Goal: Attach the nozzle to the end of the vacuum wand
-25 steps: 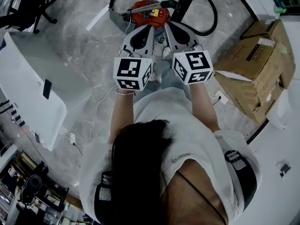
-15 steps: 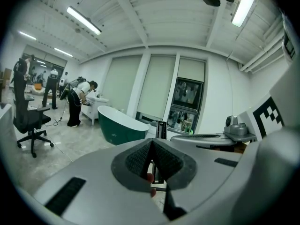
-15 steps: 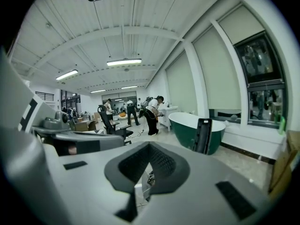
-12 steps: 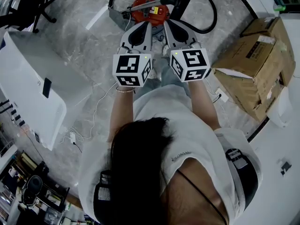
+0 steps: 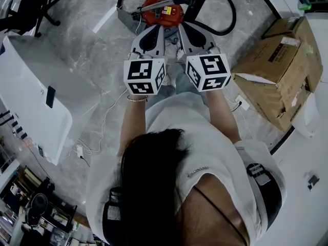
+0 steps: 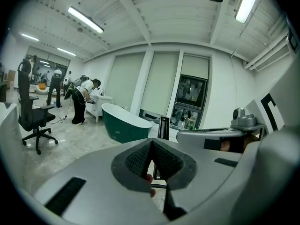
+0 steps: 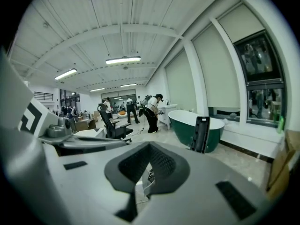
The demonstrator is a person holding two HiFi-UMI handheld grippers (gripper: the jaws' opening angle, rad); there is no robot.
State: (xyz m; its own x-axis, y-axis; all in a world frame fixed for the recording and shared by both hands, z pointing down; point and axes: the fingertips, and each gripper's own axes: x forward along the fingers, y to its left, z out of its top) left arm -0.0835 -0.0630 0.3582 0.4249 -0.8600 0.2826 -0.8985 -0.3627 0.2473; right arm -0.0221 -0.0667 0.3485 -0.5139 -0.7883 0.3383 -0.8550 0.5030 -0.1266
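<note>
Left gripper, right gripper: jaws pressed together, nothing between them. Just past the tips, red vacuum on marble floor; black wand upright beside it. Cardboard boxes right, contents unseen. Green tub far.
</note>
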